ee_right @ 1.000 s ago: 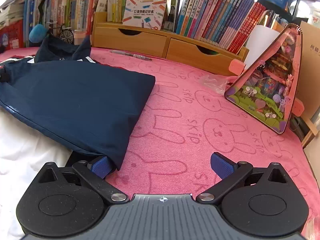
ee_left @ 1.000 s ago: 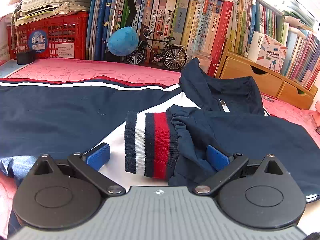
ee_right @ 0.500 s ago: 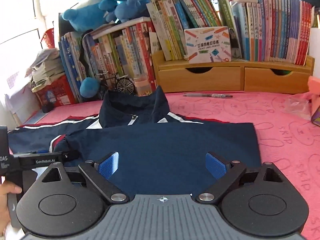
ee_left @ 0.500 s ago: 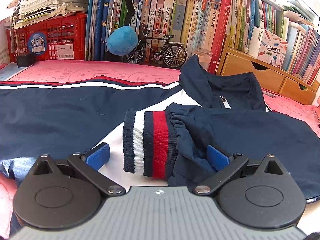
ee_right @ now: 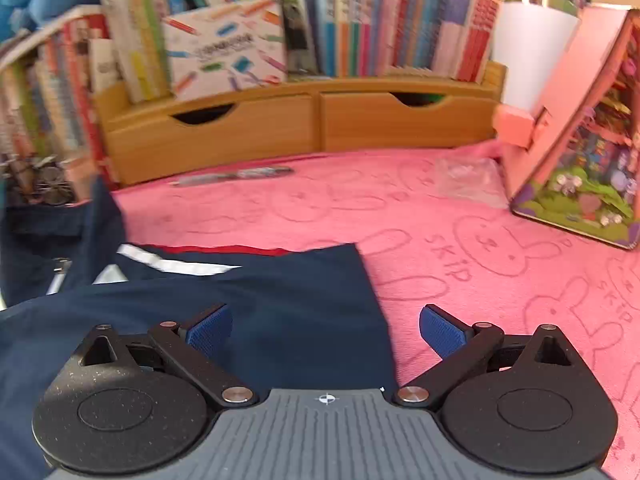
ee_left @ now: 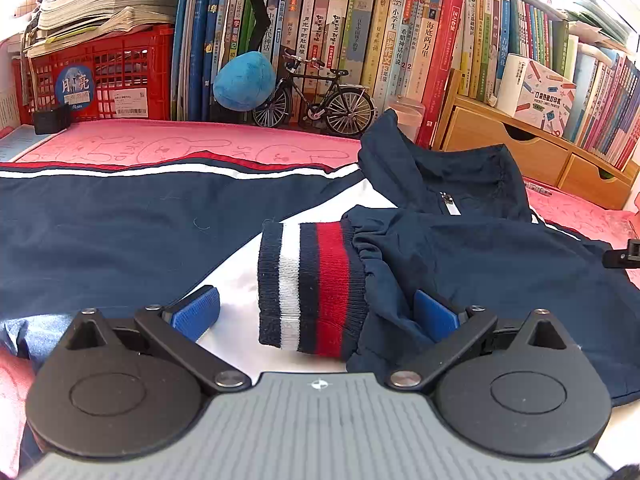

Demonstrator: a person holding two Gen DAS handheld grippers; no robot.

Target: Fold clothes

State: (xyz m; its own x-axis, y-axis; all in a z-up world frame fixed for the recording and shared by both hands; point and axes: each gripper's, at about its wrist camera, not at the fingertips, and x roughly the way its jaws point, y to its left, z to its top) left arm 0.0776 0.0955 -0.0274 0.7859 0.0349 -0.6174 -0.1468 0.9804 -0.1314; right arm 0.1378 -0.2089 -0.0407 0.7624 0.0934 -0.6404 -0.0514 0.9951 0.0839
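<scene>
**Navy jacket on the pink worktop, both tools spread wide**

In the left wrist view, the left tool (ee_left: 316,314) sits at the bottom of the frame with its blue pads wide apart and nothing clamped between them. The striped cuff (ee_left: 314,288), banded navy, white and red, lies in the gap between the pads at centre frame, on a white panel of the navy jacket (ee_left: 120,240). The sleeve it belongs to is folded across the jacket body and runs off to the right. The left pad rests over the white panel; the right pad is against the gathered sleeve cloth. The collar (ee_left: 440,176) with its zip stands up at upper centre right.

Behind the jacket, the pink bunny-print cloth (ee_left: 180,144) covers the worktop up to a row of books (ee_left: 380,40), a model bicycle (ee_left: 316,100), a blue plush ball (ee_left: 244,80) and a red crate (ee_left: 100,76) at upper left.

In the right wrist view, which is blurred, the right tool (ee_right: 324,334) is likewise wide and empty at the bottom of the frame. Its left pad is over the jacket's folded edge (ee_right: 340,304); its right pad is over bare pink cloth. Wooden drawers (ee_right: 280,124) cross the upper middle, and a pen (ee_right: 236,175) lies just in front of them.
</scene>
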